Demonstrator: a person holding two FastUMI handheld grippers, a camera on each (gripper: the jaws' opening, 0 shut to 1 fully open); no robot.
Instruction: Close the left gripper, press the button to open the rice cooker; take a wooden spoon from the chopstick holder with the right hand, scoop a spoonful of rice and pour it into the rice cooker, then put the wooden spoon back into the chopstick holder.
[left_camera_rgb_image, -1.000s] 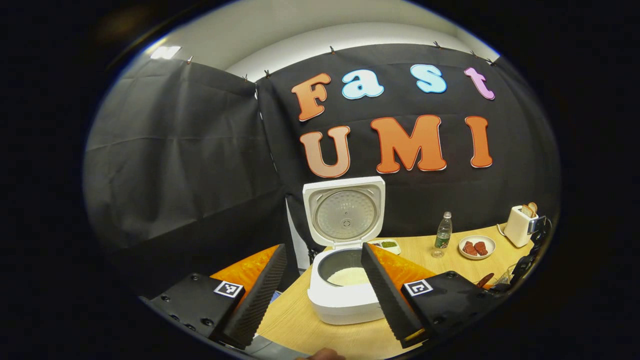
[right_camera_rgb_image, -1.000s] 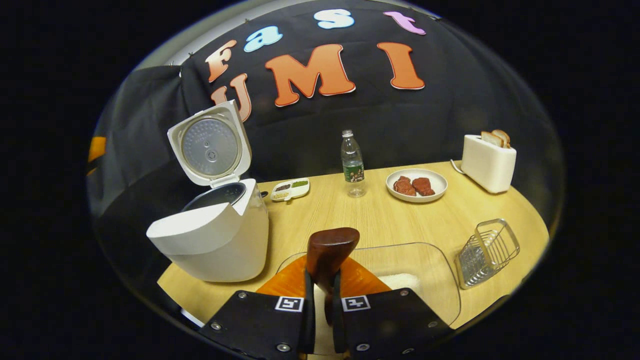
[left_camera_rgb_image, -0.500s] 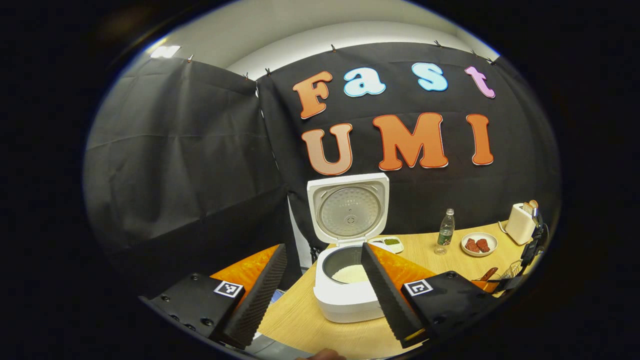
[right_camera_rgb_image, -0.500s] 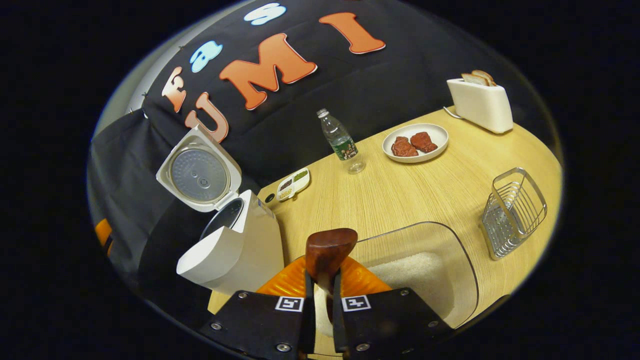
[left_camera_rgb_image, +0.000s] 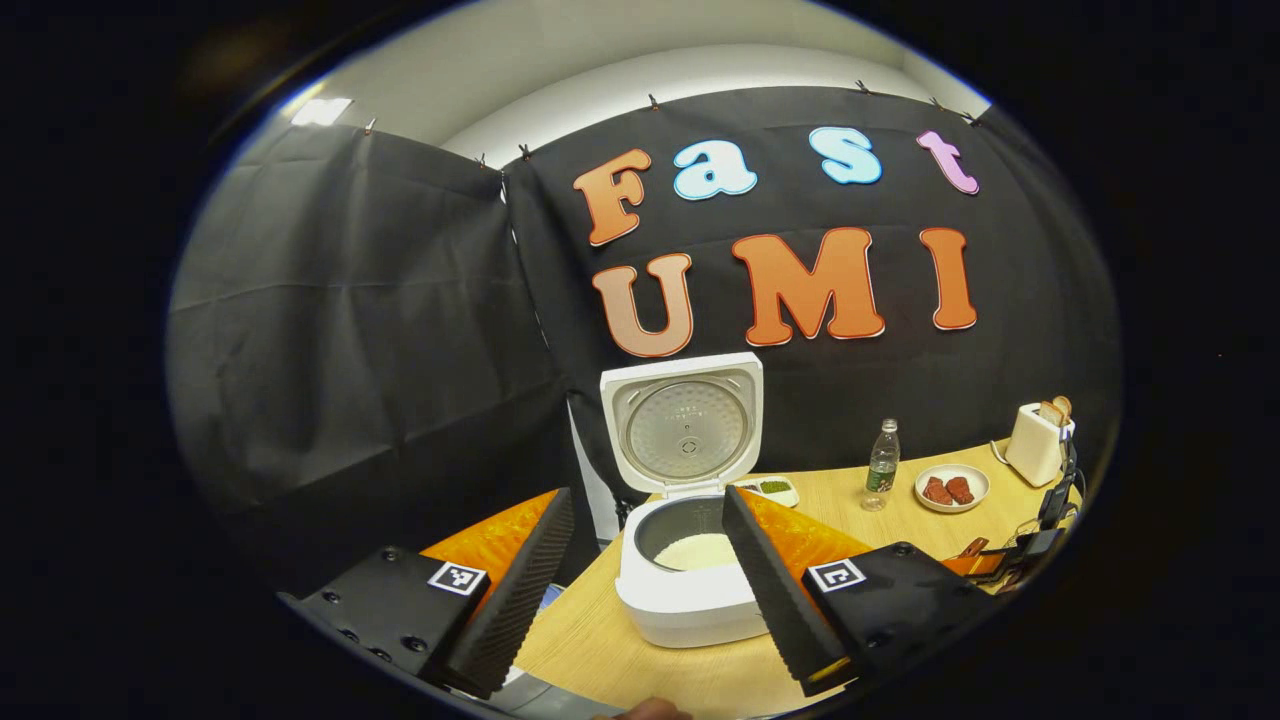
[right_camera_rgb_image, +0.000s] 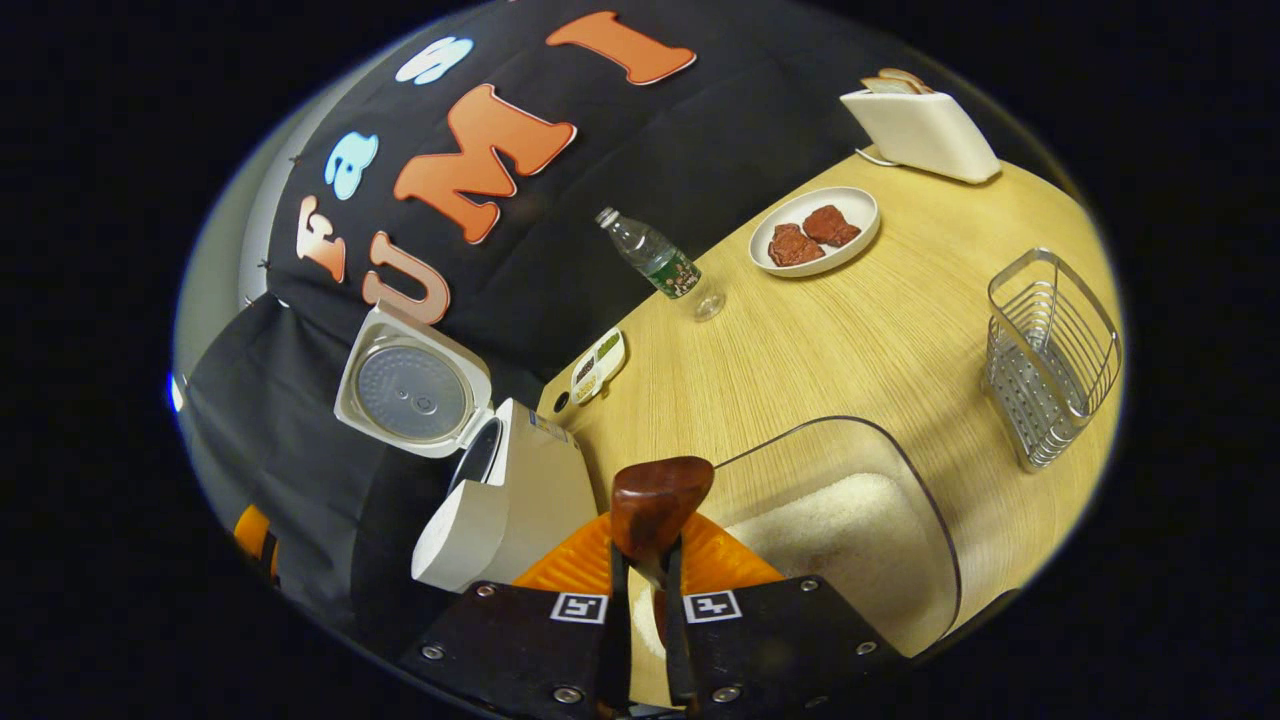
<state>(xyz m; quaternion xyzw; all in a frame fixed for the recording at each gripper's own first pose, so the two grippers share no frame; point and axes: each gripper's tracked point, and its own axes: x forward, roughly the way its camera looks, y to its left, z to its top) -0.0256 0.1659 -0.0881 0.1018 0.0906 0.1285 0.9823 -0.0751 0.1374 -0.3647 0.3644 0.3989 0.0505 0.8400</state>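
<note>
The white rice cooker (left_camera_rgb_image: 686, 600) stands open with its lid (left_camera_rgb_image: 683, 425) upright and white rice in its pot (left_camera_rgb_image: 700, 550). My left gripper (left_camera_rgb_image: 647, 497) hovers in front of it, open and holding nothing. My right gripper (right_camera_rgb_image: 645, 550) is shut on the dark wooden spoon (right_camera_rgb_image: 656, 497), whose head points forward above the near end of a clear container of rice (right_camera_rgb_image: 850, 520). The wire chopstick holder (right_camera_rgb_image: 1050, 360) stands to the right of that container. The cooker (right_camera_rgb_image: 510, 500) is just left of the spoon. The right gripper (left_camera_rgb_image: 1010, 555) also shows far right in the left gripper view.
On the wooden table (right_camera_rgb_image: 860, 330) stand a water bottle (right_camera_rgb_image: 655, 265), a plate with meat pieces (right_camera_rgb_image: 812, 230), a white toaster with bread (right_camera_rgb_image: 920, 120) and a small divided dish (right_camera_rgb_image: 598, 362). The table edge runs left of the cooker, with black cloth behind.
The right gripper has rolled with the spoon, so its view tilts more and more; the rice container has come closer beneath it. The left gripper has barely shifted and stays open.
</note>
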